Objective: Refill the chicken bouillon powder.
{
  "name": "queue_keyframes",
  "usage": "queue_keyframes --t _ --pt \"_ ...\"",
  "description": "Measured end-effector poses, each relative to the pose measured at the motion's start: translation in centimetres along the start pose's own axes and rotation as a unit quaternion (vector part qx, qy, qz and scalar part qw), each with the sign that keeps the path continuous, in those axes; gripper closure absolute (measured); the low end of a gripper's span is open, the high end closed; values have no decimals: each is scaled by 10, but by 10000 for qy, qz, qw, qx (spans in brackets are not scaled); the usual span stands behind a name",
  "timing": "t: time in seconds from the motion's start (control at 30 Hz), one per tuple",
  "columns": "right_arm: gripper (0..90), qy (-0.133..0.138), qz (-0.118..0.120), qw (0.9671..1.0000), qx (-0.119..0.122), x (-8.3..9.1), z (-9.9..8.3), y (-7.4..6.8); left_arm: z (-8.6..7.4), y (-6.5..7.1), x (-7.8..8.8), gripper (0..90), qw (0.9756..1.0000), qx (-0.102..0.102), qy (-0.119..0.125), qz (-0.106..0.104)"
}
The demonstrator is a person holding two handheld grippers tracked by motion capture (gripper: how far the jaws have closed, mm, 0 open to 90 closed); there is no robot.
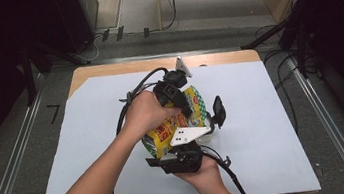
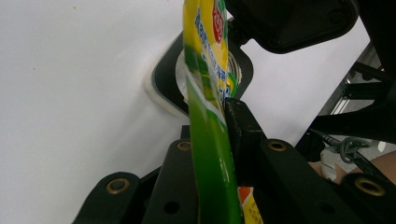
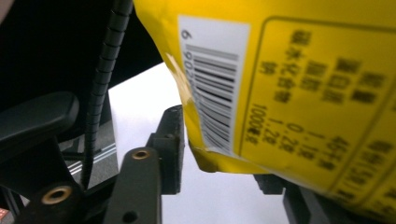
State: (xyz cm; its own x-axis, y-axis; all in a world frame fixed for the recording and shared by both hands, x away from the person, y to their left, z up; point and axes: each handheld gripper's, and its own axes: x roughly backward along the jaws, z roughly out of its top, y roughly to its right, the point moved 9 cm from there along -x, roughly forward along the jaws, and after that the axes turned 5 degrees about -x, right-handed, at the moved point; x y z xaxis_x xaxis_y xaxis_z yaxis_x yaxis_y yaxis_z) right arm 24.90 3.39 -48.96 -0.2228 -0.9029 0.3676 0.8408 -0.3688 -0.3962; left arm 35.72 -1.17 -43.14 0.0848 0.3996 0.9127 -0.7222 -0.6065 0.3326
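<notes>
— Looking down from the high view, what do you see in the middle of the table?

— A yellow and green snack bag held up off the white sheet that covers the table. It sits between the person's two hands, near the centre of the sheet.

— Who has hold of it?

— The left gripper, for certain. In the left gripper view its jaws are drawn in narrow and pinch the thin green edge of the bag between the pads, so the bag stands on edge straight up the middle of that view.

— And the right gripper?

— It sits at the near end of the bag, in the right hand, with its grey plate lying against the pack. In the right gripper view the yellow back of the bag, with its barcode, lies between the jaws. The left pad stands just clear of the bag's corner; the other jaw is hidden under the bag. So the jaws stand partly apart around it, and I cannot tell that they press on it.

— Is the bag touching the sheet?

— I cannot tell from above; the left hand and both grippers cover its lower edges.
</notes>
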Motion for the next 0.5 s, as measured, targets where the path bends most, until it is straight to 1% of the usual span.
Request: queue_keyframes --t 0.13,0.23,0.27,0.3,0.4,0.43,0.5 --pt "590 -42 -120 9999 -19 -2 -2 1 -1 0 0 857 10000 55 52 33" --pt "630 -21 -215 9998 -39 -2 -2 2 -2 -1 0 861 10000 74 51 27" --pt "633 -18 -237 9997 -31 -2 -2 3 -2 0 1 864 9999 104 63 -10" --pt "634 -54 -332 9994 -28 -3 -2 4 -2 0 1 869 9999 92 59 -21" --pt "637 -107 -490 9987 34 -4 -4 7 -2 1 2 873 9999 89 102 12" --pt "631 -114 -533 9985 29 -4 -4 7 -2 1 2 874 9999 99 110 37" --pt "587 -107 -623 9980 90 -5 -3 8 -1 -1 3 878 9998 151 126 71"
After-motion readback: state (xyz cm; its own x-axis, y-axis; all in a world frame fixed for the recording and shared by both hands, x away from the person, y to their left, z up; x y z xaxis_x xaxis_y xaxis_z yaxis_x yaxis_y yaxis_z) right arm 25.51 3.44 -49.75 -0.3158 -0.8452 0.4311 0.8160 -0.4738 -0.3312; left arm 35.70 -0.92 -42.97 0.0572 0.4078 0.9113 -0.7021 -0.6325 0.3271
